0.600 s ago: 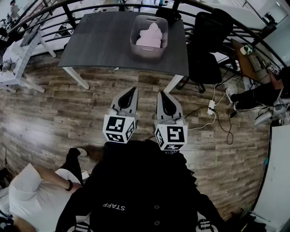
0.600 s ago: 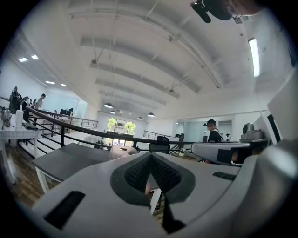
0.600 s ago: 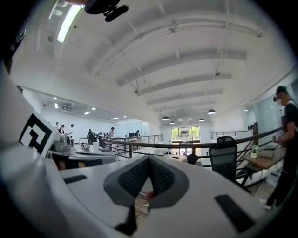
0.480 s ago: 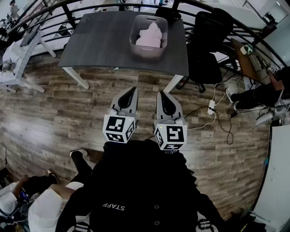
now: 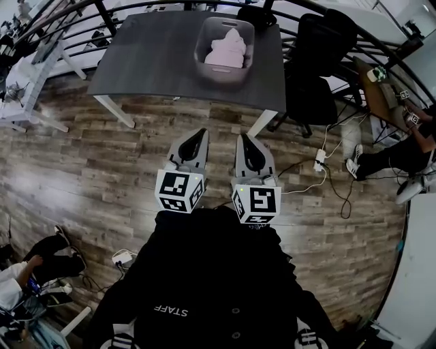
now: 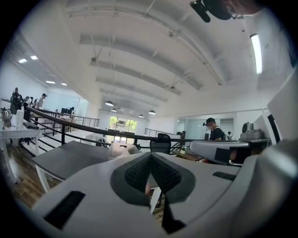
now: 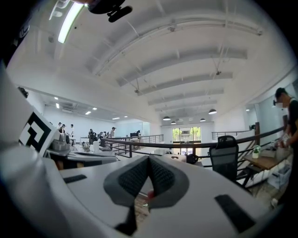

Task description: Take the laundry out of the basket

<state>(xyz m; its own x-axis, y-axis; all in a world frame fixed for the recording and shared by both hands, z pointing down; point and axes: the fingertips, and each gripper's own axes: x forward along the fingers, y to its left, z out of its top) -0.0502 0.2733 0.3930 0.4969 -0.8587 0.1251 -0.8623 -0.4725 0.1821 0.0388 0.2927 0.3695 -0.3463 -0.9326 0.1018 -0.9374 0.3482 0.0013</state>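
Observation:
A grey laundry basket [image 5: 224, 65] stands on the dark table [image 5: 150, 61] at the top of the head view, with pale pink laundry [image 5: 225, 49] heaped inside. My left gripper [image 5: 199, 134] and right gripper [image 5: 243, 140] hang side by side over the wooden floor, well short of the table's near edge. Both point toward the table and both are shut with nothing in them. In the left gripper view the basket [image 6: 122, 149] shows far ahead, beyond the left gripper [image 6: 150, 156]. In the right gripper view the basket [image 7: 175, 157] peeks just above the right gripper [image 7: 149, 158].
Black office chairs [image 5: 315, 65] stand to the table's right. A power strip [image 5: 317, 161] with trailing cables lies on the floor to the right. A person [image 5: 398, 150] sits at far right and another person [image 5: 27, 269] at lower left. A railing [image 5: 82, 17] runs behind the table.
The person in white at lower left has moved away toward the picture's edge. The table and basket sit slightly higher in the head view. Both grippers keep their pose.

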